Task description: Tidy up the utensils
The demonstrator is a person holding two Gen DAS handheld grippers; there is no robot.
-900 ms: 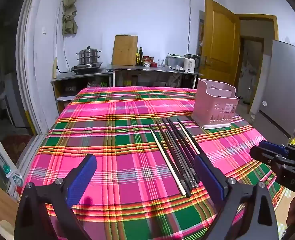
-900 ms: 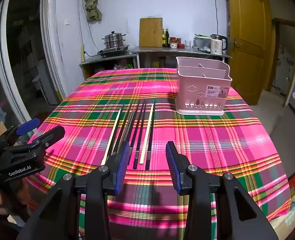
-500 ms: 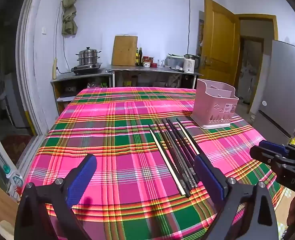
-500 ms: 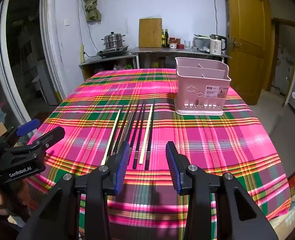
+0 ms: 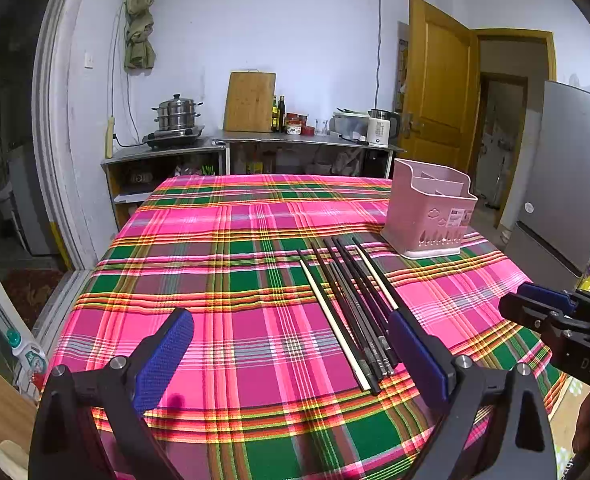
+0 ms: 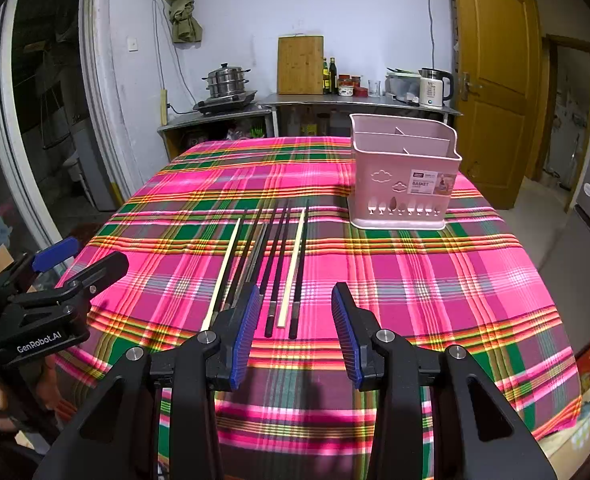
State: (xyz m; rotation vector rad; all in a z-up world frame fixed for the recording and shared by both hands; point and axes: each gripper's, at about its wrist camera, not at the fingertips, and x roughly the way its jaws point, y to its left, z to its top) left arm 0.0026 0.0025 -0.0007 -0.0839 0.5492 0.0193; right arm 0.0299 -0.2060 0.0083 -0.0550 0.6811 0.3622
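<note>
Several chopsticks (image 5: 351, 304), mostly black with two pale ones, lie side by side on the pink plaid tablecloth (image 5: 235, 264); they also show in the right wrist view (image 6: 271, 264). A pink divided utensil basket (image 5: 431, 216) stands upright beyond them, seen too in the right wrist view (image 6: 403, 176). My left gripper (image 5: 291, 344) is open wide and empty above the near table edge, left of the chopsticks' near ends. My right gripper (image 6: 295, 320) is open and empty, just short of the chopsticks' near ends.
A metal counter (image 5: 303, 144) behind the table holds a steamer pot (image 5: 177, 114), a cutting board (image 5: 250, 102), bottles and a kettle (image 5: 379, 132). A wooden door (image 5: 439, 92) and a grey fridge (image 5: 567, 188) stand at the right.
The right gripper has edged slightly forward toward the chopsticks. The left gripper has hardly moved.
</note>
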